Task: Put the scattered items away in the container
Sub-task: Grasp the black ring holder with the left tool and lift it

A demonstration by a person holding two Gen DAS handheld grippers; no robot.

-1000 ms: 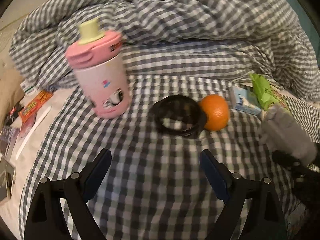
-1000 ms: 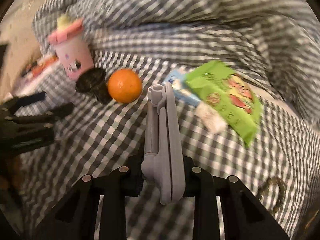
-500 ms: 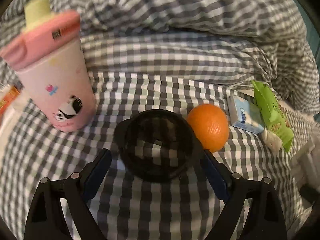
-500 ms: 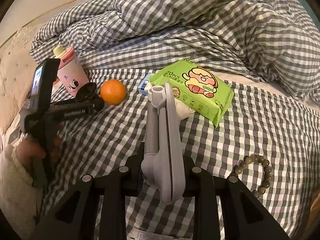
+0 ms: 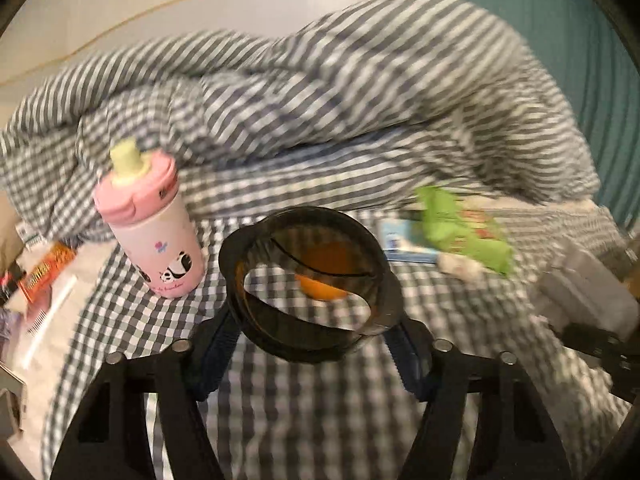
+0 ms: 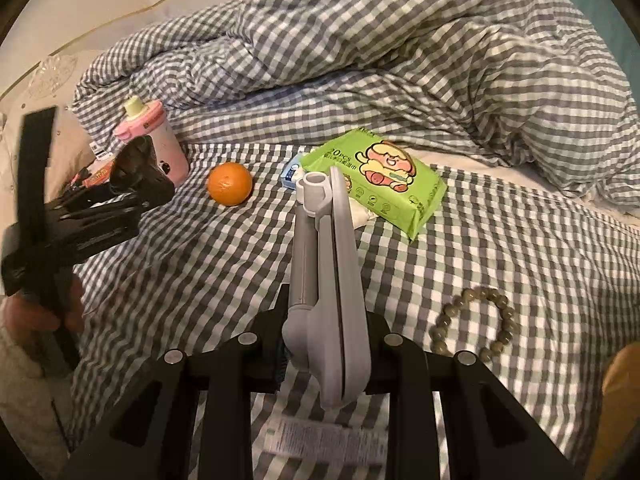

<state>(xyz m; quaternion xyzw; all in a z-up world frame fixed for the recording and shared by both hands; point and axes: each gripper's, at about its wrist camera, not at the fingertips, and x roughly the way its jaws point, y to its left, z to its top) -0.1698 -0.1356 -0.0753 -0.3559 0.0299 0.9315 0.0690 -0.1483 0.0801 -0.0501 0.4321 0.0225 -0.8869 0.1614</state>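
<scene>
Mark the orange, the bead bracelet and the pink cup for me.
orange [image 6: 229,183], right wrist view, middle of the peel.
bead bracelet [image 6: 439,334], right wrist view, a left-side bead.
pink cup [image 5: 162,236], left wrist view, middle of the body.

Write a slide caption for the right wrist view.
Right gripper clamps a folded grey plastic stand above the checked bedsheet, facing a round orange, green wipes pack and beaded bracelet.

Checked cloth bedding [image 6: 520,264] matt; wipes pack [image 6: 380,176] glossy plastic; stand [image 6: 328,264] smooth matt grey plastic.

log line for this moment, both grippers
left gripper: shut on dark translucent ring | right gripper: shut on grey folded stand | orange: on bed
</scene>
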